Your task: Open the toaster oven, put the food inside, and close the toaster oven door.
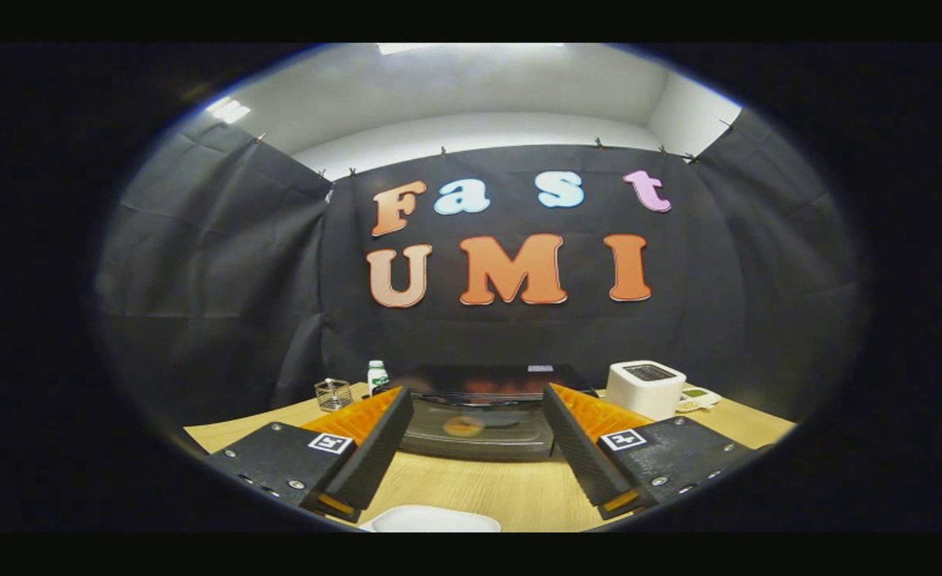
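A black toaster oven (483,408) stands on the wooden table (471,484) beyond my fingers. Its glass door (479,428) is shut, and a round orange-brown piece of food (463,426) shows through the glass. My gripper (477,404) is open, with its two black, orange-backed fingers (374,444) spread wide on either side of the oven's front and nothing between them. The fingers are a little short of the door and do not touch it. A white plate (434,520) lies on the table just under and behind the fingertips, only its rim visible.
A white boxy appliance (645,388) stands to the right of the oven with a small white device (699,398) beside it. To the left of the oven are a white bottle (377,376) and a small wire basket (332,394).
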Tool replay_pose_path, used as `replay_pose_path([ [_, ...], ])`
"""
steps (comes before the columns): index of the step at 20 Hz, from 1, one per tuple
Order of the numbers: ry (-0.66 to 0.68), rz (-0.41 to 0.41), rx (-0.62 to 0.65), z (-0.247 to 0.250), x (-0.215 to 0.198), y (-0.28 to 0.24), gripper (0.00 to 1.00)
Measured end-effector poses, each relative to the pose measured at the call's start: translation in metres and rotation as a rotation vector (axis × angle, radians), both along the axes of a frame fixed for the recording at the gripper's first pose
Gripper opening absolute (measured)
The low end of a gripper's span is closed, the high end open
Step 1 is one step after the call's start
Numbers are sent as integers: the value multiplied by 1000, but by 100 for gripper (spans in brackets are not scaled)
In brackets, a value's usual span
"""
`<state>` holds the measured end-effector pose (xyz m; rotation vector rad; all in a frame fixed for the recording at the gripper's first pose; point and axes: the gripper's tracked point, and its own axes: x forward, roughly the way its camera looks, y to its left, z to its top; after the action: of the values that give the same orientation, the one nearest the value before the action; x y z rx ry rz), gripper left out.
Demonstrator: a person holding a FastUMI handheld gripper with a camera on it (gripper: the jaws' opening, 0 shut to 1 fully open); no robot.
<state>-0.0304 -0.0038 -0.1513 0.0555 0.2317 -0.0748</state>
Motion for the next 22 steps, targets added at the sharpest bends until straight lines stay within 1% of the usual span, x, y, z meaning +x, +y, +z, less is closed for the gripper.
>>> replay_pose_path([
  [5, -83, -16, -28, 20, -32, -14, 97],
  [8, -123, -30, -58, 26, -43, -20, 97],
  [11, -141, -51, -71, 30, -46, -25, 97],
  [18, -177, -16, -45, 30, -47, -12, 97],
  [22, -203, -23, -2, 32, -44, -8, 97],
])
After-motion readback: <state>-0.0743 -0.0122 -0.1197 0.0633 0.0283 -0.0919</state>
